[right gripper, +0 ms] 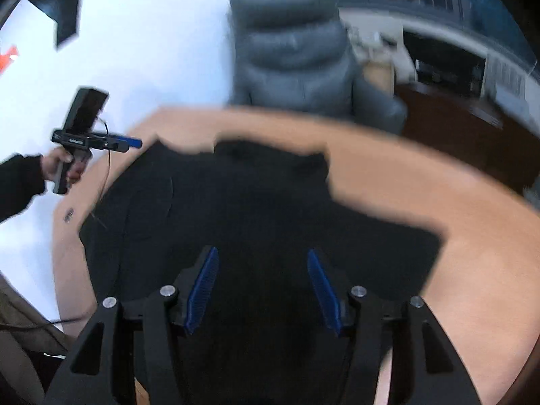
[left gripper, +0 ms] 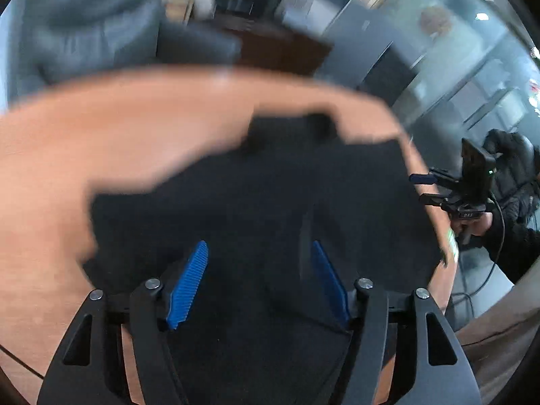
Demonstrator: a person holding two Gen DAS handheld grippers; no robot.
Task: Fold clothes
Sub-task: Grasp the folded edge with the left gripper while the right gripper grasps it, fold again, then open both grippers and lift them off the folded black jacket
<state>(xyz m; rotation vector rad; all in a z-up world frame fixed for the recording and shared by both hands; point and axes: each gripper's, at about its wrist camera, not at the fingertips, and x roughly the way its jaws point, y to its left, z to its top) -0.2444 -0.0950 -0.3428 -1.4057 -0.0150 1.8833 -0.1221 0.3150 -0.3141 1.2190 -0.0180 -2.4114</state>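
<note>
A black garment (left gripper: 256,195) lies spread flat on a round wooden table (left gripper: 118,128); it also shows in the right wrist view (right gripper: 256,209). My left gripper (left gripper: 260,253) is open above the garment's near part, blue pads apart, holding nothing. My right gripper (right gripper: 261,260) is open above the garment, holding nothing. The right gripper appears in the left wrist view (left gripper: 425,187) past the table's right edge, jaws apart. The left gripper appears in the right wrist view (right gripper: 135,143) past the table's left edge. Both views are blurred.
A grey padded armchair (right gripper: 297,50) stands behind the table (right gripper: 455,236), also in the left wrist view (left gripper: 94,27). Dark wooden floor (right gripper: 465,135) and a white cabinet lie beyond. Glass partitions (left gripper: 472,77) are at the right. A cable (left gripper: 499,236) hangs from the right gripper.
</note>
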